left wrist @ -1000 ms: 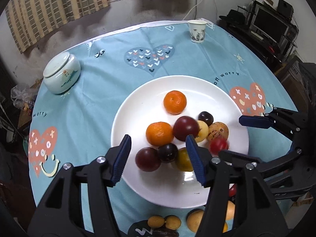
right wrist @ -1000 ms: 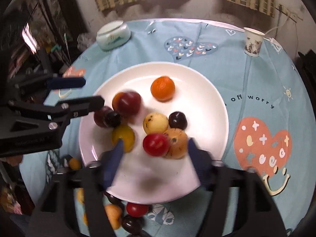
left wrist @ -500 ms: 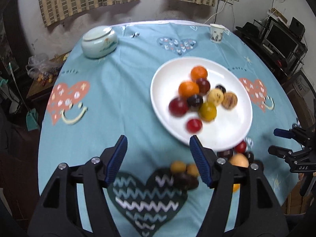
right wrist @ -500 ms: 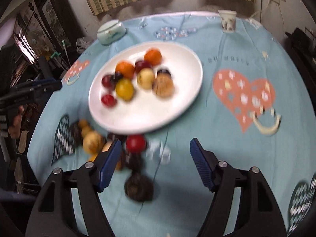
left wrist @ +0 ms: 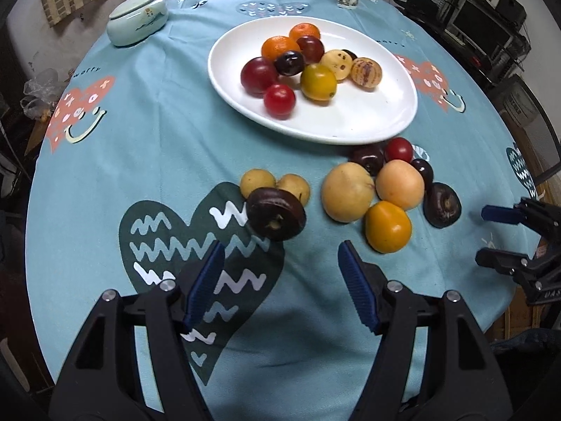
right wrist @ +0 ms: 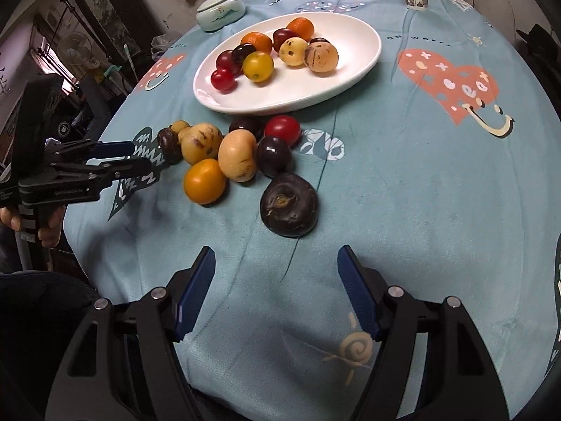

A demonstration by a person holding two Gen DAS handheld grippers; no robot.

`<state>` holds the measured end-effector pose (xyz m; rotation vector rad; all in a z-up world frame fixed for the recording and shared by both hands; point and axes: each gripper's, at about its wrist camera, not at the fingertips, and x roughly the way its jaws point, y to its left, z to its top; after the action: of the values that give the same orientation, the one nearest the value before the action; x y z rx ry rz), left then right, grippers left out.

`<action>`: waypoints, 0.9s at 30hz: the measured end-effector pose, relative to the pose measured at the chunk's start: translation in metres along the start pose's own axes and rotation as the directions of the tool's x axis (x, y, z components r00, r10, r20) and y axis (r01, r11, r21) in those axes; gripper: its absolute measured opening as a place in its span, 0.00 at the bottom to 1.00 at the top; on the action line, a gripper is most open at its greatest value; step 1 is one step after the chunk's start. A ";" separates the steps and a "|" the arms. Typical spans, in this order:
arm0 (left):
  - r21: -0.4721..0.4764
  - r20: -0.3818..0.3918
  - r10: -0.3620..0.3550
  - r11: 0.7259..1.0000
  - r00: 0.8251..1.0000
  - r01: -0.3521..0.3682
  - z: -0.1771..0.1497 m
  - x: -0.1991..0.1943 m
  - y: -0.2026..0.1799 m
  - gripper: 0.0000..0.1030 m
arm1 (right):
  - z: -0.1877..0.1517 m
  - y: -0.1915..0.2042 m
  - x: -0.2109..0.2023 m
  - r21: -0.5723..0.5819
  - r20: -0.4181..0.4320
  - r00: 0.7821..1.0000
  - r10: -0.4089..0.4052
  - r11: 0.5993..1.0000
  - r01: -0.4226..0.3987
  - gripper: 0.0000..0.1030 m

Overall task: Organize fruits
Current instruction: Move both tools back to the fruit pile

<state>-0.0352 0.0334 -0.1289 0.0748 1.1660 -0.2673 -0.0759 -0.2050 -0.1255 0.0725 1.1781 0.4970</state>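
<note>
You have the white plate (left wrist: 368,129) as your collecting place, so every spot here is read from it; it already carries oranges, plums, a yellow fruit and a red one, grouped toward its far side; the loose fruits (left wrist: 378,189) lie on the cloth just beside its near rim, probably waiting their turn; a dark flat fruit (left wrist: 275,213) sits further out from that rim, directly ahead of your left gripper (left wrist: 280,282); that claw is spread wide and empty; your right gripper (right wrist: 277,293) is equally parted, holding nothing, facing another dark fruit (right wrist: 289,204) off the plate.
</note>
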 end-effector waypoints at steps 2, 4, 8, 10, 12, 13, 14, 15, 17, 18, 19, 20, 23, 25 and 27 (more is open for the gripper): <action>-0.020 -0.005 0.011 1.000 1.000 -0.011 0.003 0.004 0.005 0.67 | -0.003 -0.001 0.000 0.006 -0.001 1.000 -0.001 1.000 0.001 0.70; -0.028 -0.005 0.022 0.999 1.000 -0.022 0.005 0.008 0.007 0.67 | -0.005 -0.001 0.000 0.016 -0.003 1.000 0.002 1.000 -0.002 0.70; -0.016 -0.003 0.032 0.999 0.999 -0.032 0.012 0.017 0.007 0.67 | -0.007 -0.001 0.000 0.029 -0.010 1.000 0.012 1.000 -0.012 0.70; -0.009 -0.014 0.034 0.999 0.999 -0.034 0.014 0.023 0.005 0.67 | -0.008 0.000 0.001 0.027 -0.016 1.000 0.016 1.000 -0.015 0.70; 0.000 -0.021 0.031 1.000 0.999 -0.031 0.015 0.028 0.004 0.67 | -0.009 0.001 0.002 0.026 -0.020 1.000 0.019 0.999 -0.019 0.70; 0.005 -0.028 0.034 0.999 0.999 -0.034 0.016 0.031 0.003 0.64 | -0.009 0.002 0.003 0.025 -0.021 1.000 0.020 1.000 -0.019 0.70; 0.007 -0.037 0.036 0.999 0.999 -0.035 0.016 0.034 0.003 0.47 | -0.008 0.002 0.003 0.025 -0.020 1.000 0.018 1.000 -0.017 0.70; 0.009 -0.051 0.016 1.000 0.999 -0.016 0.016 0.036 0.002 0.41 | -0.008 0.003 0.004 0.025 -0.018 1.000 0.013 1.000 -0.012 0.70; 0.007 -0.047 0.020 1.000 0.999 -0.020 0.016 0.034 0.001 0.40 | -0.006 0.002 0.005 0.027 -0.016 1.000 0.000 1.000 0.001 0.70; 0.007 -0.046 0.018 1.000 0.999 -0.017 0.016 0.032 0.002 0.40 | -0.004 0.002 0.006 0.027 -0.016 1.000 -0.011 1.000 0.011 0.70; 0.007 -0.044 0.017 1.000 0.999 -0.017 0.015 0.029 0.002 0.40 | -0.002 0.001 0.006 0.027 -0.010 1.000 -0.020 0.999 0.020 0.70; 0.007 -0.039 0.016 1.000 0.999 -0.015 0.014 0.026 0.002 0.40 | -0.001 0.000 0.007 0.029 -0.008 1.000 -0.023 0.999 0.023 0.70; 0.002 -0.013 0.004 1.000 1.000 -0.004 0.011 0.011 0.001 0.40 | 0.005 -0.002 0.008 0.031 0.000 0.999 -0.041 0.999 0.041 0.70; 0.007 -0.002 -0.010 1.000 1.000 0.010 0.010 0.003 -0.003 0.41 | 0.008 -0.003 0.011 0.025 -0.003 0.999 -0.047 0.999 0.047 0.70; 0.023 0.005 -0.021 1.000 1.000 0.021 0.008 -0.003 -0.011 0.41 | 0.012 -0.002 0.016 0.010 -0.007 0.998 -0.057 0.998 0.057 0.70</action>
<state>-0.0317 0.0219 -0.1218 0.0822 1.1587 -0.2994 -0.0597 -0.1981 -0.1348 0.0462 1.1859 0.4413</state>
